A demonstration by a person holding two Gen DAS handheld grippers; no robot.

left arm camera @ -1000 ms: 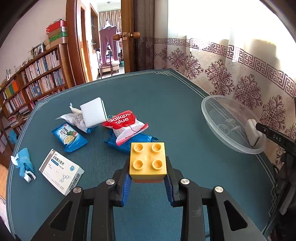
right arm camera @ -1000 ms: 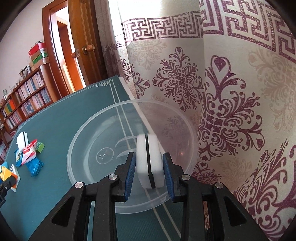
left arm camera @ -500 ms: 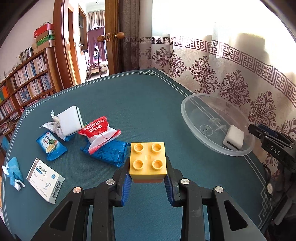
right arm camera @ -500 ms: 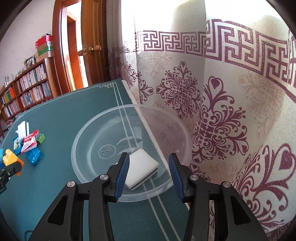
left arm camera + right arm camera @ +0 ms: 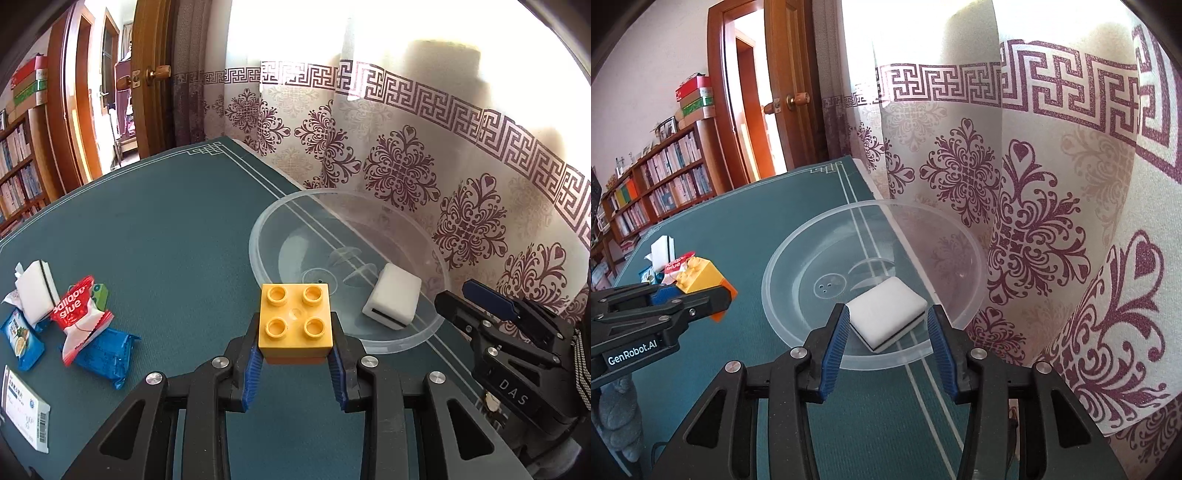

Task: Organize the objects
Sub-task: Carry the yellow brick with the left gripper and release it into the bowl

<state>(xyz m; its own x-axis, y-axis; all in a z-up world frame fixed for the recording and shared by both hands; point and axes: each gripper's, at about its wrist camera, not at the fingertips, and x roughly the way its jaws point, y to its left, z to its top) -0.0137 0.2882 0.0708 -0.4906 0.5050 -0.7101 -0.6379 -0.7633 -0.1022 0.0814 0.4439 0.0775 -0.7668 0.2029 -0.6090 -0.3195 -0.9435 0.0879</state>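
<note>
Grip comes first: the left gripper [image 5: 295, 363], at the bottom centre of its own view, pinches a yellow toy brick [image 5: 294, 321] by its two side faces, studs up, with an orange layer beneath. The blue pads hold only the lower part of smooth plastic, so a tilt or a knock could twist the brick loose before it is over the clear bowl [image 5: 258, 254], whose near rim lies just beyond it. That bowl is light and overhangs the table's right edge beside the curtain, so a nudge from either tool could push it off.

The right gripper [image 5: 886, 341], low in its view, has jaws parted and holds nothing, having just opened. A white sponge [image 5: 888, 314] lies flat in the bowl, showing between the pads without touching them. Both tools point downward at the bowl from opposite sides and sit close together, so they may collide.

Snack packets [image 5: 79, 314] and a medicine box [image 5: 22, 413] wait on the teal table [image 5: 155, 221], at the left of the left view.
</note>
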